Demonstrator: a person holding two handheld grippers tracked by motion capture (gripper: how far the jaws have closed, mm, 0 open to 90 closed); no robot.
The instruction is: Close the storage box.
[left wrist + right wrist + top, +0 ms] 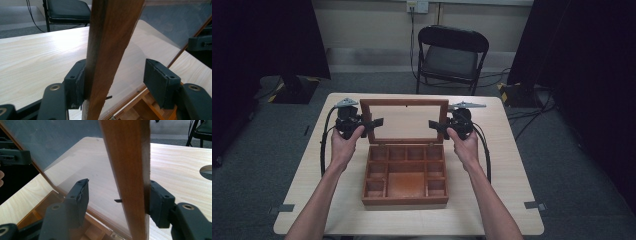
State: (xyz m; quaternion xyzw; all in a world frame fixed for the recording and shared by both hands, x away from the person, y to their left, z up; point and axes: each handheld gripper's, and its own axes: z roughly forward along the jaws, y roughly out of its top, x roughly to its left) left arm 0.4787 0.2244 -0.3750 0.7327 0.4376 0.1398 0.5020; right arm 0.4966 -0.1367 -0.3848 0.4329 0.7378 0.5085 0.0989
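Wooden compartment box [404, 180] on table, glass-paned lid [404, 121] standing open.

A black folding chair [453, 55] stands at the top centre, behind the pale wooden table [507, 200]; cables [527, 117] trail across the grey floor at right.

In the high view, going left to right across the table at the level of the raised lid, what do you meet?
Left gripper → the box's raised glass-paned lid → right gripper. The wooden compartment box lies nearer, below the lid, so it has no place in this row.
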